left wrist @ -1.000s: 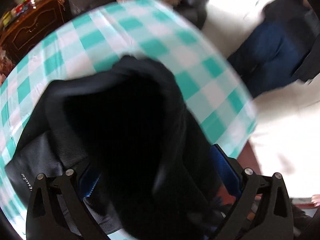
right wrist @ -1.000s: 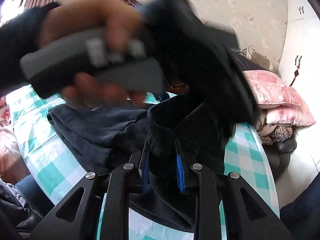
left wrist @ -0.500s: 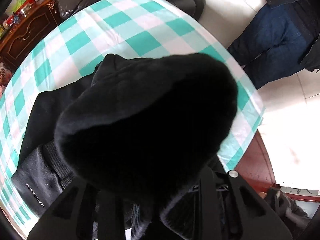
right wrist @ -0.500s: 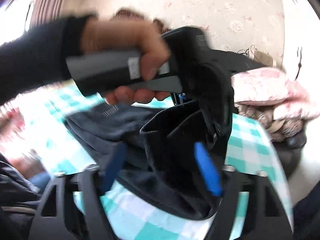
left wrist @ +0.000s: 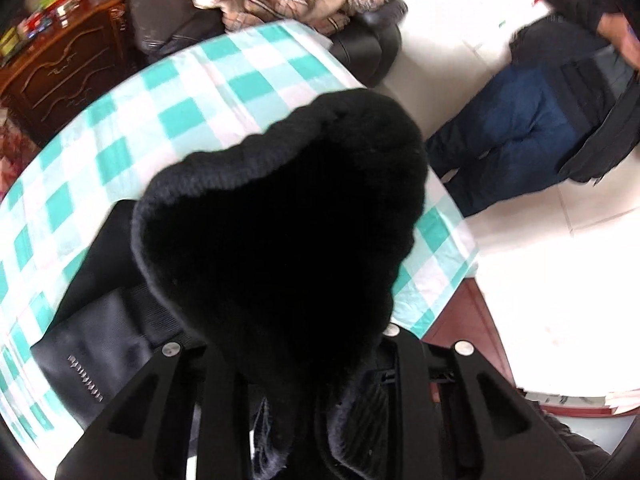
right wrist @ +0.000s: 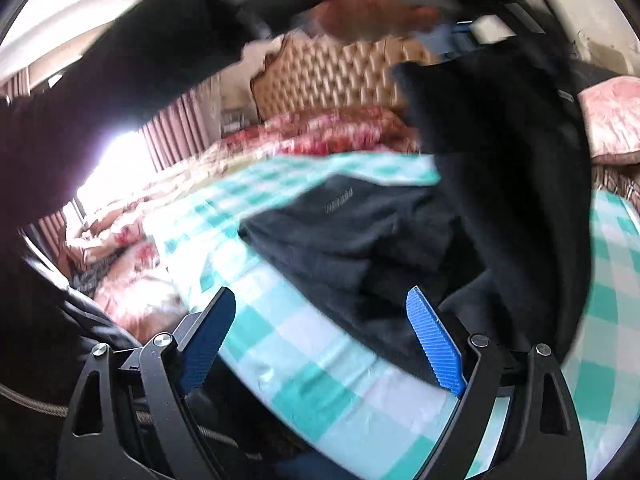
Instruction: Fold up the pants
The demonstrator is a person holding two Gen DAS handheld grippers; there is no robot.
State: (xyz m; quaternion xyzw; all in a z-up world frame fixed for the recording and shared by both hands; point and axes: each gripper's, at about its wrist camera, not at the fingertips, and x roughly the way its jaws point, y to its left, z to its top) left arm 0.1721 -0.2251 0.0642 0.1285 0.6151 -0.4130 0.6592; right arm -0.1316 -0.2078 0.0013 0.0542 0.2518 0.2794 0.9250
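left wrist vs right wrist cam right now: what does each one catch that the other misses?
Left wrist only: the left tool shut on a bunched end of the black pants, a dark wooden cabinet, and a person's jeans on the white floor.

Right wrist only: the right tool, its jaws just opened with nothing gripped, a tufted headboard, floral bedding, and the hand lifting the pants above the table.

Both: the pants and the teal checked tablecloth.
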